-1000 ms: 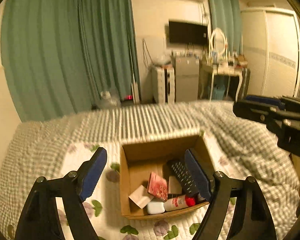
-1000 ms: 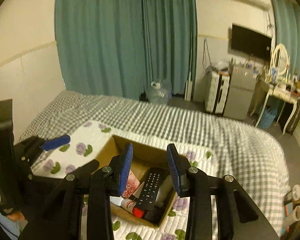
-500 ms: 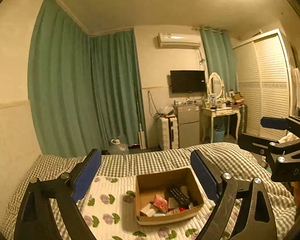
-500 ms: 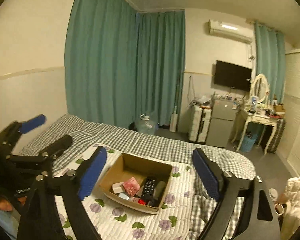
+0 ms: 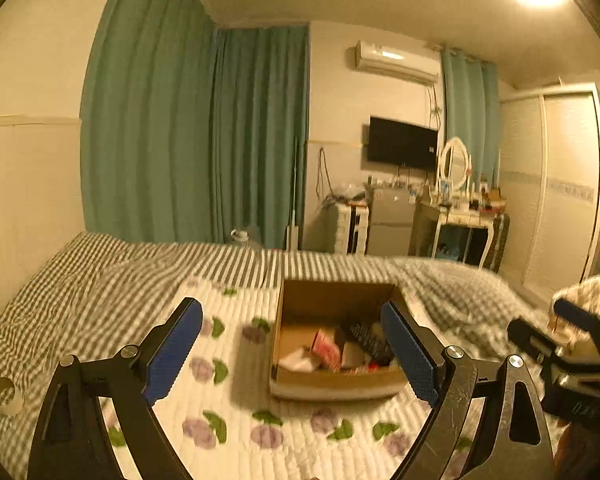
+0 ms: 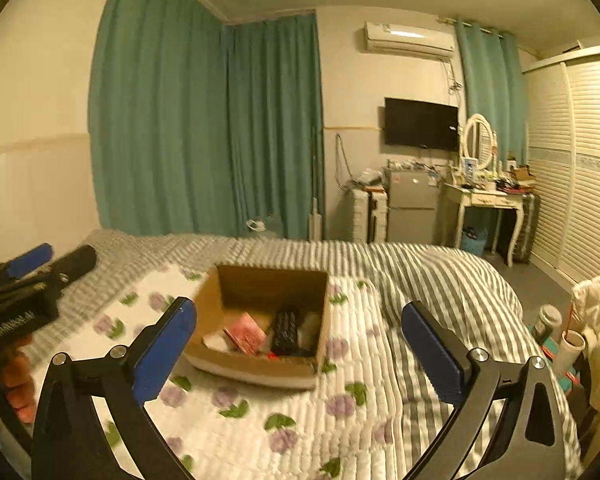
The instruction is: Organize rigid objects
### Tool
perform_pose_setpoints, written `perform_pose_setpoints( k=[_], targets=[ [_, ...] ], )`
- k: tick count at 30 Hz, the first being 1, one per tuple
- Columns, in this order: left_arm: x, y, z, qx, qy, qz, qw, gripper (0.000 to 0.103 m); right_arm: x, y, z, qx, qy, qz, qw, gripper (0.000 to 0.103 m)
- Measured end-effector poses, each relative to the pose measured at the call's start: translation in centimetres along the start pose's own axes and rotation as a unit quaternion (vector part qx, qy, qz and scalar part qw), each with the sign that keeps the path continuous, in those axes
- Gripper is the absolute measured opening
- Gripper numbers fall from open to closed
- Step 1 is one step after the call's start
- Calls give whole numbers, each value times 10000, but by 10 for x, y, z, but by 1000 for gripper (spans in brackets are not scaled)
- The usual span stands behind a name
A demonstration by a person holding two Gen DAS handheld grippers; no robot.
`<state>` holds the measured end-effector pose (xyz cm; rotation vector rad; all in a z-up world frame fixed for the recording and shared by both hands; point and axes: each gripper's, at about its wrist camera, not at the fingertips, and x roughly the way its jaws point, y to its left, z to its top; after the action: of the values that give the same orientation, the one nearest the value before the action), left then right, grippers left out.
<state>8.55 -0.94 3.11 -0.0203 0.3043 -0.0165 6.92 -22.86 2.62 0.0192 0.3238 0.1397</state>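
A brown cardboard box [image 5: 332, 384] sits on a white flowered quilt [image 5: 236, 432] on the bed. It holds a black remote [image 6: 286, 326], a red packet [image 6: 247, 332], a white item [image 5: 298, 360] and other small things. The box also shows in the right wrist view [image 6: 256, 368]. My left gripper [image 5: 296, 354] is open and empty, held back from and above the box. My right gripper [image 6: 300, 348] is open and empty, also back from the box. Each gripper shows at the edge of the other's view.
The bed has a grey striped cover [image 6: 440, 280]. Green curtains [image 6: 204, 128] hang behind it. A TV [image 6: 420, 124], small fridge [image 6: 410, 208], dressing table [image 6: 486, 200] and wardrobe [image 6: 580, 160] stand at the far right. Items sit on the floor at the right [image 6: 548, 320].
Both grippers pulled back and up from the box. The right gripper's jaws opened wide. The views have now tilted down a little towards the bed.
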Motion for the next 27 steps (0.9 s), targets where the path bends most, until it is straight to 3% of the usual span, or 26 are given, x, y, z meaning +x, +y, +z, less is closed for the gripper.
perform_pose_setpoints(
  k=[4, 9, 27],
  targets=[
    [5, -4, -21, 195, 171, 95, 9996, 93, 10, -2, -13, 26, 19, 103, 9999, 103],
    [9, -5, -32, 132, 367, -48, 9992, 93, 15, 1, -17, -106, 22, -36, 9999, 103],
    [3, -4, -36, 153, 350, -57, 9993, 93, 17, -1, -25, -164, 242, -259, 9992, 103]
  ],
)
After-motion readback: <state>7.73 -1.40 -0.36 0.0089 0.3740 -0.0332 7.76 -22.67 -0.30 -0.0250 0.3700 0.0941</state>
